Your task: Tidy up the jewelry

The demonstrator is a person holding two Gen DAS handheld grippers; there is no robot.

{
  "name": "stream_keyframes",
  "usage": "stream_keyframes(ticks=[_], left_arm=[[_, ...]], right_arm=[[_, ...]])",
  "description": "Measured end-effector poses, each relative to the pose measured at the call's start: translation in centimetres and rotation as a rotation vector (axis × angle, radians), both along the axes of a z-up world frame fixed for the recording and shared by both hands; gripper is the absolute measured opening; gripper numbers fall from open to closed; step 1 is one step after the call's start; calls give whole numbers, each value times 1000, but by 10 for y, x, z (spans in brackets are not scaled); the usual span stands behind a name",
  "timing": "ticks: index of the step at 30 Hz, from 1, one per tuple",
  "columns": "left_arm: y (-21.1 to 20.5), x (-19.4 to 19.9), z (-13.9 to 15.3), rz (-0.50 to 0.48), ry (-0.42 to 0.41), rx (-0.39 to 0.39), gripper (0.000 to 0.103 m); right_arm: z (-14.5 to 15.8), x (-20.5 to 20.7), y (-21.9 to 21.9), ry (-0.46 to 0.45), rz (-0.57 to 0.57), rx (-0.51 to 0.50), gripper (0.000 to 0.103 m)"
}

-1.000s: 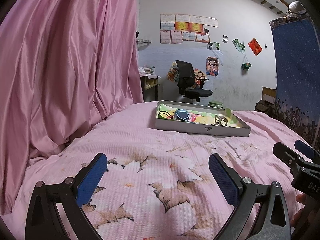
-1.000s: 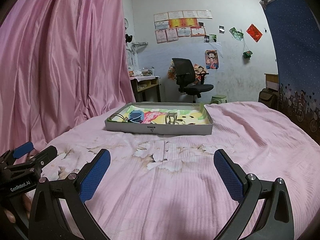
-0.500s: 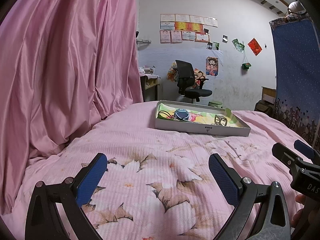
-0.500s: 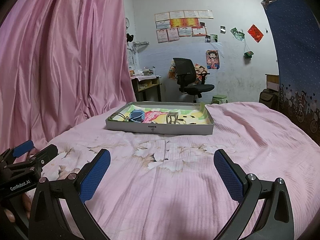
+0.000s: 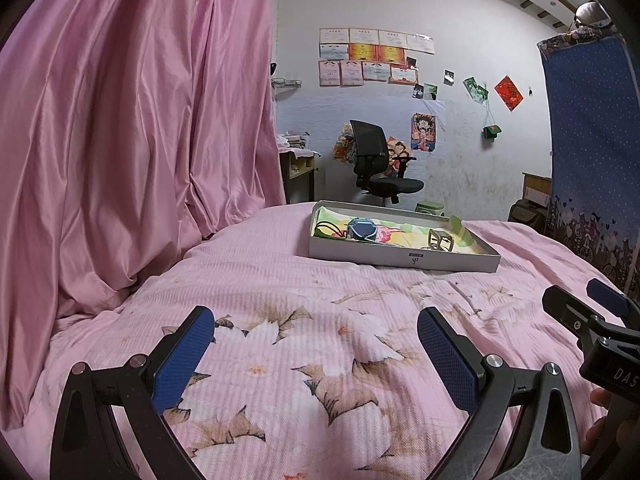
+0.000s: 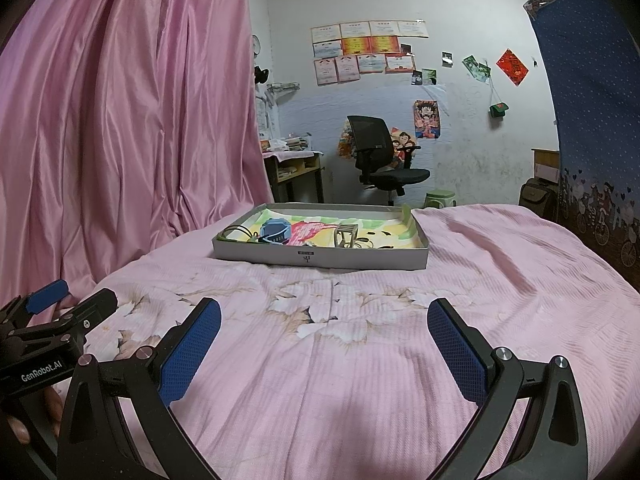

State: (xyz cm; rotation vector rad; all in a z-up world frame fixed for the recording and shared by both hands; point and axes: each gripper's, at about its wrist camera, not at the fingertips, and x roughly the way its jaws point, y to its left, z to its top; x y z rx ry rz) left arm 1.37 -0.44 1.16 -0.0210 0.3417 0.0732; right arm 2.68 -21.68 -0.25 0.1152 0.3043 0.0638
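A shallow grey box tray (image 5: 400, 259) (image 6: 320, 258) lies on the pink bed, well ahead of both grippers. Inside it I see a blue hexagonal case (image 5: 361, 229) (image 6: 274, 230), dark cords at its left end (image 5: 329, 227) (image 6: 236, 233), and a small metal frame stand (image 5: 439, 239) (image 6: 347, 234) on a colourful liner. My left gripper (image 5: 316, 334) is open and empty above the floral bedspread. My right gripper (image 6: 324, 326) is open and empty too. Each gripper also shows at the edge of the other's view (image 5: 580, 304) (image 6: 72, 300).
A pink curtain (image 5: 132, 140) hangs along the bed's left side. A blue patterned cloth (image 5: 592, 140) hangs at the right. Beyond the bed stand a black office chair (image 5: 380, 168), a small desk (image 5: 298, 164) and a green stool (image 5: 430, 209).
The right wrist view has risen and edged slightly closer to the tray. The left gripper has barely moved. Both stay open.
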Motion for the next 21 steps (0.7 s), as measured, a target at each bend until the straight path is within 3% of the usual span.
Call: stream_keyframes(ticks=[21], left_arm=[[-1, 0, 0, 0, -1, 3, 102]], right_arm=[[1, 0, 1, 1, 0, -1, 102]])
